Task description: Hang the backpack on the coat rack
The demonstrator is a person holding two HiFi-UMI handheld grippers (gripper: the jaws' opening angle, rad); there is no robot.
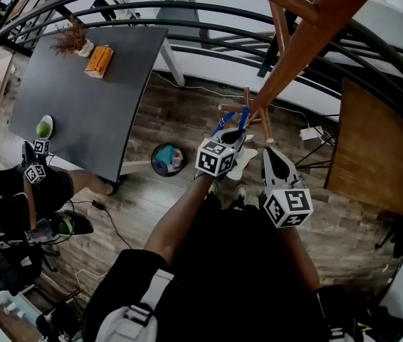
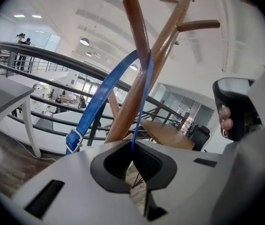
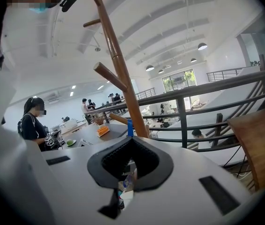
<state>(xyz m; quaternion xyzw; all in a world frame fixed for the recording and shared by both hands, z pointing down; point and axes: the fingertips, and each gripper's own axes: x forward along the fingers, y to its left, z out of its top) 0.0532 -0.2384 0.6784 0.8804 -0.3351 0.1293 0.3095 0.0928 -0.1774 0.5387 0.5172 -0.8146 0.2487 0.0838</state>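
Left gripper (image 2: 132,149): its jaws are pressed together on the thin edge of the blue strap (image 2: 102,95). We hold it low and just in front of the coat rack (image 2: 170,36), so the strap runs up taut from the grip.
Blue strap: it rises from the jaws, bends around the upward-slanting peg (image 2: 137,27) below its tip, and falls on the other side to a metal buckle (image 2: 73,140). We judge it is kept tight so the loop settles down the peg toward the pole rather than riding near the tip.
Backpack: only its strap shows. We cannot make out the bag's body in any view, and we judge it hangs below the left gripper, with its weight shared between peg and grip.
Coat rack: it stands on the wood floor between the corner of the dark table (image 1: 80,112) and the edge of the wooden table (image 1: 372,148), just before the railing (image 2: 53,60).
Right gripper (image 3: 132,139): its jaws are together with nothing between them. It sits beside the left one and points at the pole. We judge it is kept free to steady the rack or the bag.
Step in hand: the strap is around the peg but not yet let go.
Next move: we would lower the strap to where the peg meets the pole, then part the jaws.
Risk: if we release too high on the peg, the loop may slip off.
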